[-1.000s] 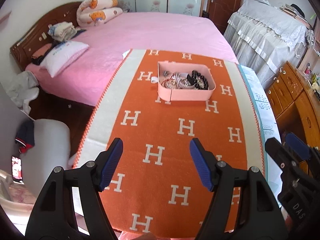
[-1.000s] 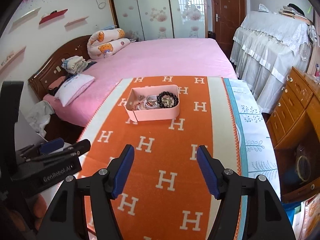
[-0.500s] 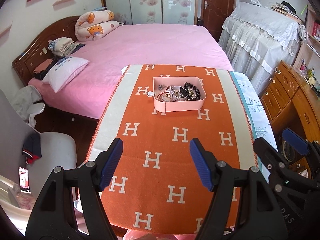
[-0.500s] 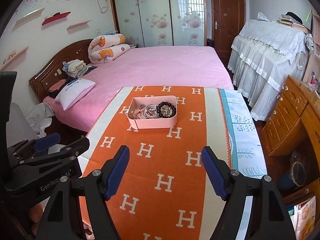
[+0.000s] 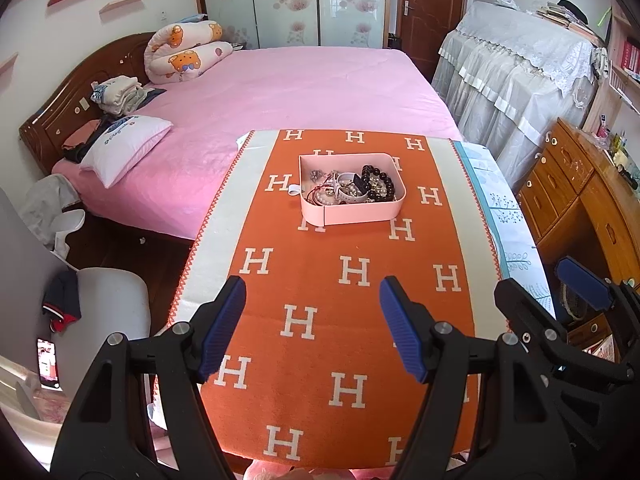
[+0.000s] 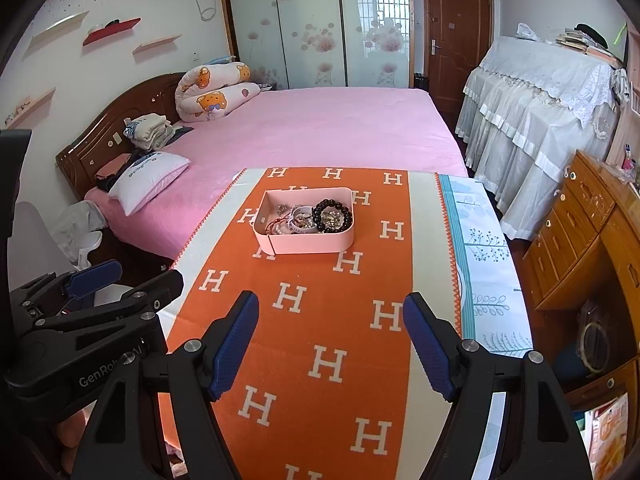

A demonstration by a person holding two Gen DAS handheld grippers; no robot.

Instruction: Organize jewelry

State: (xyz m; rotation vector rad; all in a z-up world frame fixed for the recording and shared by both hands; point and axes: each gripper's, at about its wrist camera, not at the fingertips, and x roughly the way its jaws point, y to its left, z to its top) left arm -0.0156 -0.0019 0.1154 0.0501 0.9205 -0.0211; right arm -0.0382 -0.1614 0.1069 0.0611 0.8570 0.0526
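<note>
Jewelry [image 5: 352, 188] sits in a heap inside a pink tray [image 5: 352, 214] on the orange cloth [image 5: 320, 300] that covers the table. Both tools hang over the near end of the cloth, and the tray is well ahead of them, toward the bed [image 5: 300, 88].

From the left gripper [image 5: 312, 328] the tray lies ahead and a little to the right. From the right gripper [image 6: 330, 336] it lies ahead and a little to the left. So the tray is between the two, and I cannot say which one is nearer. The tray's long side runs left to right across the cloth.

Fingers on both tools are wide apart and hold nothing. Neither tool touches the cloth or the tray.

A dark bead bracelet [image 6: 333, 216] lies on the right side of the tray, with a white band [image 6: 298, 220] beside it. The right view shows the bracelet as a full ring. The left view shows a small white tab [image 5: 294, 189] sticking out of the tray's left side, which the right view does not show clearly.

I think the next step is to reach forward to the tray and pick one piece.
</note>
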